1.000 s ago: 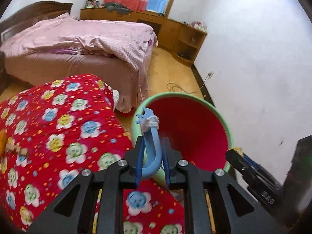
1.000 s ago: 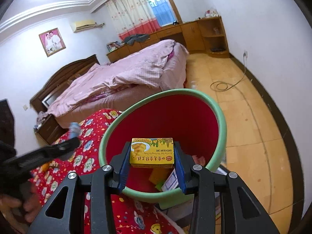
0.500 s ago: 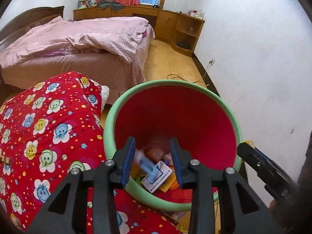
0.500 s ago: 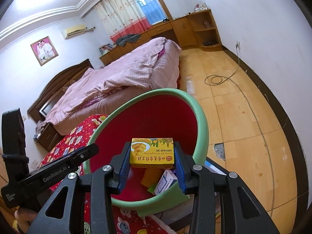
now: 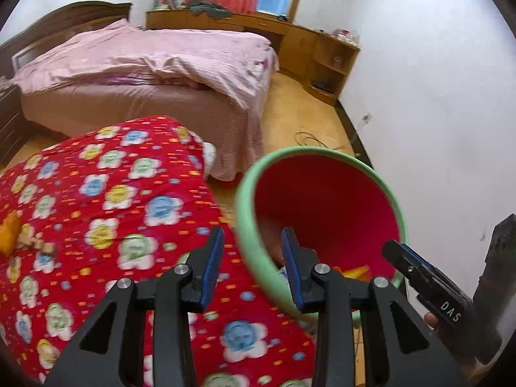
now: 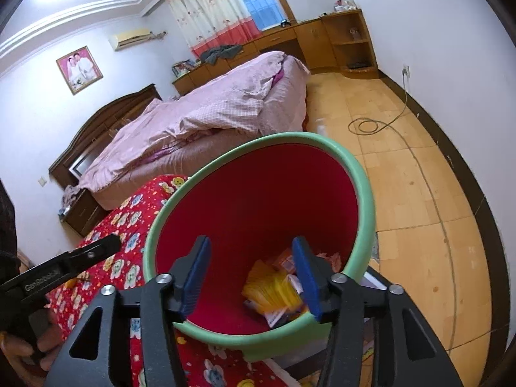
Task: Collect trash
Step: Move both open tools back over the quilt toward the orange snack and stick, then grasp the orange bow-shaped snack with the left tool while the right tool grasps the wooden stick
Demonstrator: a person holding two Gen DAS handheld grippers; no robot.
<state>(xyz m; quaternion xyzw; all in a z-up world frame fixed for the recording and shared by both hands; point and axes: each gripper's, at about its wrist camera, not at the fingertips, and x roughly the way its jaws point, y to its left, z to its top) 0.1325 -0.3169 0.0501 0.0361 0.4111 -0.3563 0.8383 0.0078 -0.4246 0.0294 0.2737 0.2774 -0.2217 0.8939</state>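
Note:
A red bin with a green rim (image 6: 361, 174) stands beside the red flowered cover (image 5: 96, 213); it also shows in the left wrist view (image 5: 248, 219). My right gripper (image 6: 251, 274) is open and empty above the bin's mouth. The yellow box (image 6: 274, 290) lies inside on other trash. My left gripper (image 5: 253, 266) is open and empty, straddling the bin's left rim. An orange scrap (image 5: 8, 232) lies on the cover at the far left.
A pink bed (image 5: 154, 64) stands behind. Wooden cabinets (image 5: 322, 54) line the back wall. A cable (image 6: 367, 125) lies coiled on the wooden floor. The white wall (image 5: 435, 113) is close on the right.
My left gripper let the blue item go into the bin and swung left. My right gripper opened and the yellow box fell into the bin.

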